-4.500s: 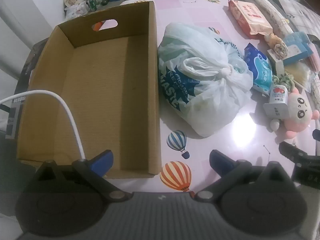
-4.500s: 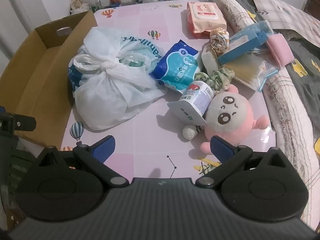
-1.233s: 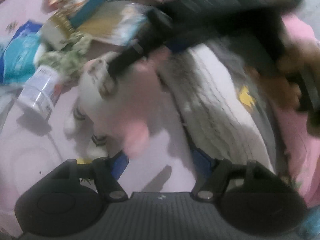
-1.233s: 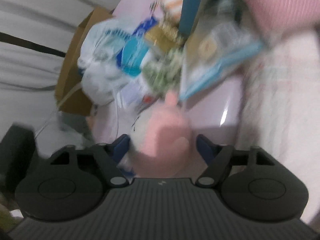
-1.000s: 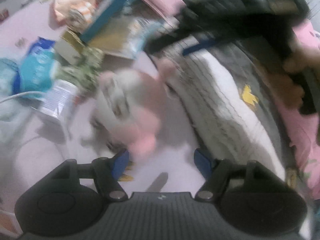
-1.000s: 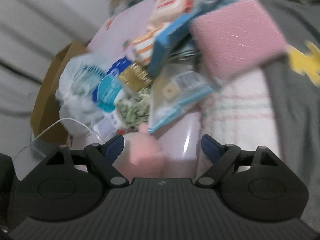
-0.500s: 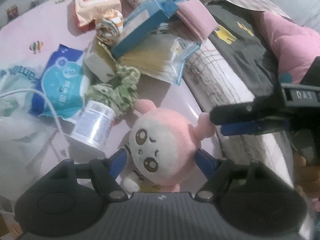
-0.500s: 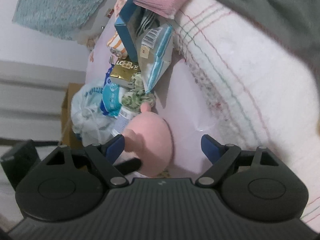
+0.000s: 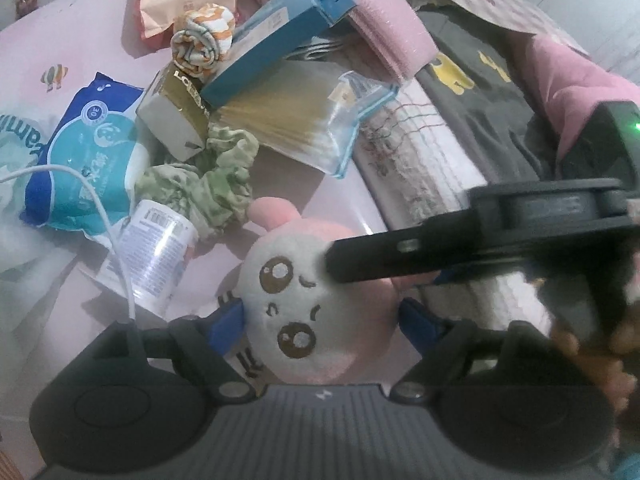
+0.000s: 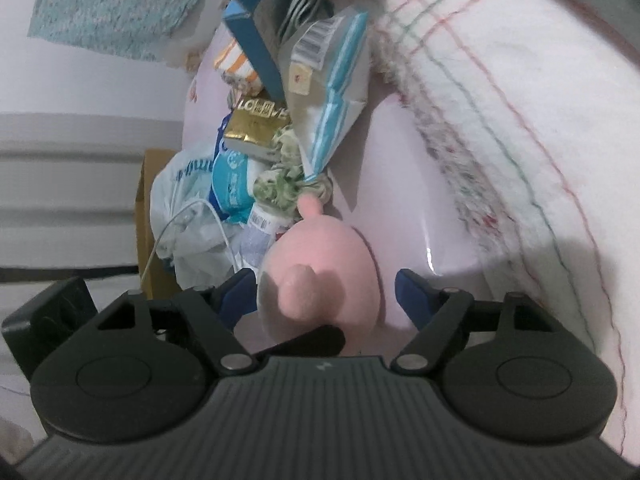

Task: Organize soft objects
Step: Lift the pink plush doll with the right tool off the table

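A pink plush toy (image 9: 292, 312) with a white face lies on the pink table (image 9: 80, 52) near its right edge. It sits between the blue pads of my left gripper (image 9: 322, 320), whose jaws are opening and stand close by its sides. My right gripper (image 10: 326, 292) comes in from the right and straddles the back of the plush toy (image 10: 320, 272); its jaws are closing, and a gap shows at the right pad. One black finger (image 9: 380, 256) of that gripper lies across the toy's face. A green scrunchie (image 9: 208, 188) lies just beyond the toy.
Behind the toy are a white bottle (image 9: 156, 252), a blue tissue pack (image 9: 80, 160), a gold box (image 9: 176, 116), a swab bag (image 9: 296, 120), a blue box (image 9: 280, 36) and rolled cloth (image 9: 204, 40). A white blanket (image 10: 500, 120) borders the table's right. The cardboard box (image 10: 146, 216) stands far left.
Both grippers have moved in on the plush toy. The right gripper's finger, beside the toy before, now lies over its face, and its jaws stand narrower. The left jaws have widened slightly.
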### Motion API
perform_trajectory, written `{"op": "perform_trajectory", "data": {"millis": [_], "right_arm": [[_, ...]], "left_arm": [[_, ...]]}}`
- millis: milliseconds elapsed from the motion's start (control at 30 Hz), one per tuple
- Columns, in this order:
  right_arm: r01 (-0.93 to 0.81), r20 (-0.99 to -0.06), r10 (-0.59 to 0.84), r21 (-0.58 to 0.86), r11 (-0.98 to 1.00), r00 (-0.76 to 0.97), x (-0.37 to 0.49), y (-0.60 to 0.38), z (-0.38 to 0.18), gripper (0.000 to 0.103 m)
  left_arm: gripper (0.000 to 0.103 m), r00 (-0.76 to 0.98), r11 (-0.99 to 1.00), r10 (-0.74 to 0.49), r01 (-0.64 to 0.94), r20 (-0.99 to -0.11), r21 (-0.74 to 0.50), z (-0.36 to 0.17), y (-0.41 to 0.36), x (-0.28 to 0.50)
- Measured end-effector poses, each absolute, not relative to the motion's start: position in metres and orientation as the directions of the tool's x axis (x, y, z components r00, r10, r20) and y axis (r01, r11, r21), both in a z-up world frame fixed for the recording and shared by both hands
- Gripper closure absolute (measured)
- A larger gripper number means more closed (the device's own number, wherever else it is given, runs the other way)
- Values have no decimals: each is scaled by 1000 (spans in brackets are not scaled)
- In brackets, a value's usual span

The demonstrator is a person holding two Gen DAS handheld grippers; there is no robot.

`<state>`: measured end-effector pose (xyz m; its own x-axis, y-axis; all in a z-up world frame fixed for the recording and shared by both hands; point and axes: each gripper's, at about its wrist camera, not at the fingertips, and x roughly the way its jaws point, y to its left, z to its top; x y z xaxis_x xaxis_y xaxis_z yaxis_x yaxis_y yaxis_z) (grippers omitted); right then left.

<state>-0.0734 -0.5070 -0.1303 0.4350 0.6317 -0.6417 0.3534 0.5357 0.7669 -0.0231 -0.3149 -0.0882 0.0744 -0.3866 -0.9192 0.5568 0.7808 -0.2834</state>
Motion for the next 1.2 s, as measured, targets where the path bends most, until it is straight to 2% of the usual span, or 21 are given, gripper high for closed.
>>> {"op": "perform_trajectory", "data": {"millis": [67,267,400,567,767,900,1200], "right_arm": [[320,-649,632,760,566,424,-66,-505,-129,44],[186,-671,633,728,660,386,-42,-511,-116,46],[20,-690,649,690,724,320,-21,-497,-112,46],[-95,-684,680,683,724,263,-10,-493,-113,46],[-57,-663,697,712,700,273,-14,-503,-119,36],[-38,-655,696,720,693,295,-23,-506,-120,33],[115,-624,668,760,640,406,-62,-525,-120,32]], "left_arm": [[19,69,781,-384,557,-921,-284,-87,-316,-28],[18,37,764,-400,565,-916,-311,-85,-330,-52],[21,4,765,-369,569,-929,-301,-91,-337,-62],[20,79,783,-338,577,-938,-233,-83,-322,-60],[15,122,769,-302,617,-945,-166,-98,-329,-48],[15,117,742,-302,652,-946,-156,-104,-343,-49],[15,117,732,-297,665,-948,-147,-109,-361,-47]]}}
